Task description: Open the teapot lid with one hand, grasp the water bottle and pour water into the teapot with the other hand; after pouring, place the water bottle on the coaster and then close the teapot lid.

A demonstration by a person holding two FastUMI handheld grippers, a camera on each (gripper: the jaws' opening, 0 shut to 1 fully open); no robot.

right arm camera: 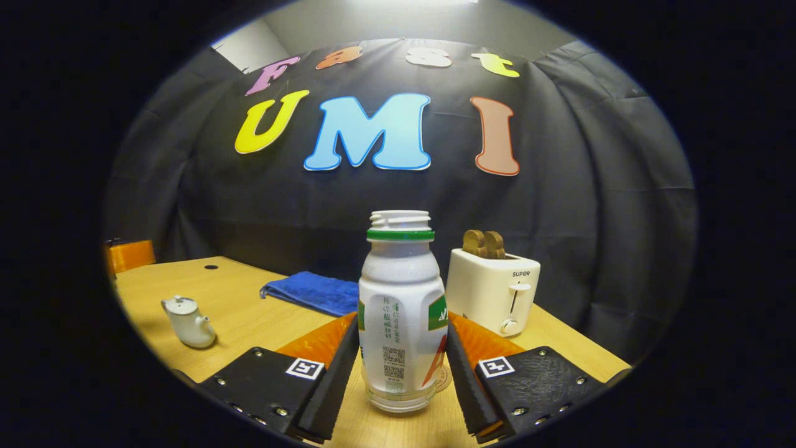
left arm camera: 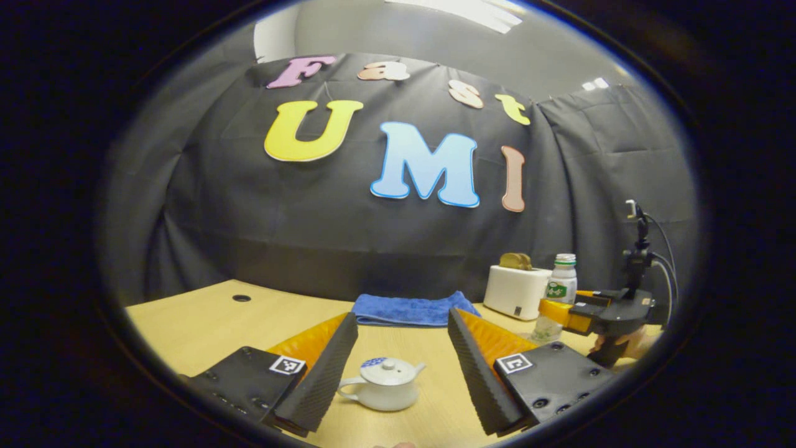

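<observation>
A white teapot point(left arm camera: 385, 384) with its lid on stands on the wooden table point(left arm camera: 205, 323), low between the spread fingers of my open left gripper point(left arm camera: 401, 314), which touch nothing. The same teapot point(right arm camera: 188, 323) sits far left in the right gripper view. An uncapped white water bottle point(right arm camera: 401, 311) stands upright on the table with my right gripper point(right arm camera: 402, 323) shut on it, one finger against each side. A round coaster point(right arm camera: 443, 378) peeks out beside the bottle's base. In the left gripper view the bottle point(left arm camera: 561, 283) and right gripper point(left arm camera: 569, 303) are at far right.
A white toaster point(right arm camera: 494, 289) holding toast stands just right of and behind the bottle. A folded blue towel point(right arm camera: 308, 291) lies at the table's back edge. A small blue-patterned disc point(left arm camera: 373, 361) lies behind the teapot. A hand point(left arm camera: 628, 342) holds the right gripper.
</observation>
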